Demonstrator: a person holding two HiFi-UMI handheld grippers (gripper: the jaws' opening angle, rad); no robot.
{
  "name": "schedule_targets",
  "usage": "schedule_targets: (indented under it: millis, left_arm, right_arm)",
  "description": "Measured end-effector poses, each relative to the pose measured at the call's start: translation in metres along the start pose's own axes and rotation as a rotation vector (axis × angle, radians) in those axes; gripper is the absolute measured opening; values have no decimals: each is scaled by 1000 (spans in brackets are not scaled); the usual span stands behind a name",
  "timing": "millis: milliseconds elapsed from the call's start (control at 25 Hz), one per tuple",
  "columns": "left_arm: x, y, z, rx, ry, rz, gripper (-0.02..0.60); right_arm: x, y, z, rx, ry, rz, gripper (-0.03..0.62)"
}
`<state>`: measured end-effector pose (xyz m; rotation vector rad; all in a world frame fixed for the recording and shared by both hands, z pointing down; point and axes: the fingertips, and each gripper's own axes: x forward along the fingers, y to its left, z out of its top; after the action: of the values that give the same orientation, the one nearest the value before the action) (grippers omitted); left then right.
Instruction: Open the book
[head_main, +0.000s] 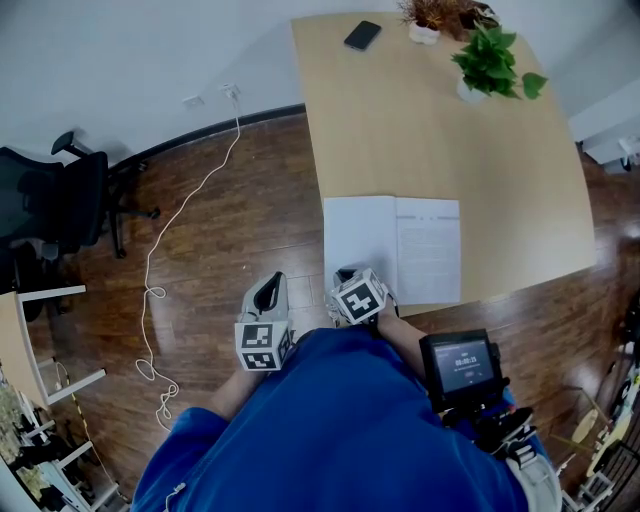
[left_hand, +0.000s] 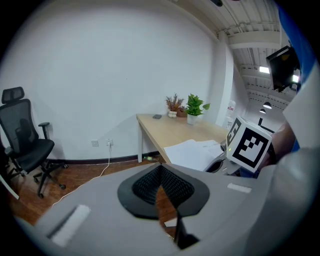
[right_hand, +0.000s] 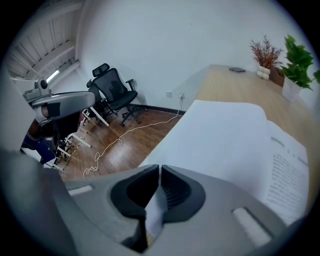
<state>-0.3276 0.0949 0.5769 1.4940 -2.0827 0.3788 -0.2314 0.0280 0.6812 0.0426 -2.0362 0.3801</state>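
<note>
Both grippers are held close before the body, low in the head view. The left gripper (head_main: 268, 292) sits at about 7 o'clock and the right gripper (head_main: 347, 277) near 6 o'clock, and both point toward 12 o'clock. The left jaws are pressed together with nothing between them. The right jaws also meet at the tips, but whether something thin is caught there I cannot tell. The bare right forearm (head_main: 402, 336) runs back toward 5 o'clock.

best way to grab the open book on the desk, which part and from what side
Pinch the near left corner of the book, coming from the table's near edge, where the right gripper is. It lies open and flat, so only thin edges offer a grip, and that corner sits by the table's corner. Open the jaws first; they are together.
</note>
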Motion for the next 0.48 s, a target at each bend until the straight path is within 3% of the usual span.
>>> schedule_targets:
  millis: [240,480]
  left_arm:
    - [-2,-5,7,0,-16,-6,6]
    - [3,-17,1,4,-18,-51,6]
  right_arm:
    - [-8,3,5,-4,-31,10,20]
    - [-42,3,22,-34,-152,-39,20]
